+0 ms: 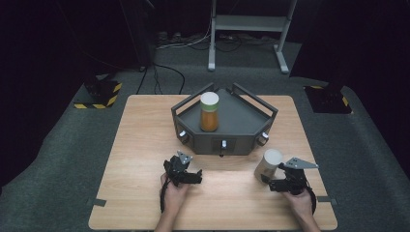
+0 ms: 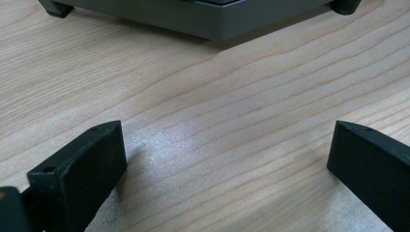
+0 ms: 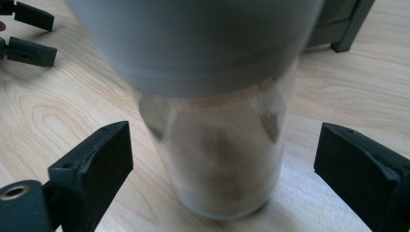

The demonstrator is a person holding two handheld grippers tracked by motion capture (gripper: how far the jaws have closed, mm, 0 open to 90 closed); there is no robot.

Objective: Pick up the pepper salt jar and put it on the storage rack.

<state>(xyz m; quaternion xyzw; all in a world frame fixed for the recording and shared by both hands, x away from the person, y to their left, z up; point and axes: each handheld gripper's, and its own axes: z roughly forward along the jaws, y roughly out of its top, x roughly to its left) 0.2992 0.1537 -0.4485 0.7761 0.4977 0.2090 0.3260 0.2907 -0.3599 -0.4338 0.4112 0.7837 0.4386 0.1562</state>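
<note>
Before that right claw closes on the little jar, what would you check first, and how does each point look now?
1. Jar between the right gripper jaws: ok, it stands in the gap.
2. Pads touching the glass: not ok yet, a gap shows on both sides.
3. Jar upright on the table: cannot tell; it looks tilted and blurred.
4. Lid seated: ok, the grey lid sits on top.
5. Left gripper out of the way: ok, open over bare wood with nothing between its jaws.
6. Room on the tray: ok, only the orange jar stands there, at its left.
</note>
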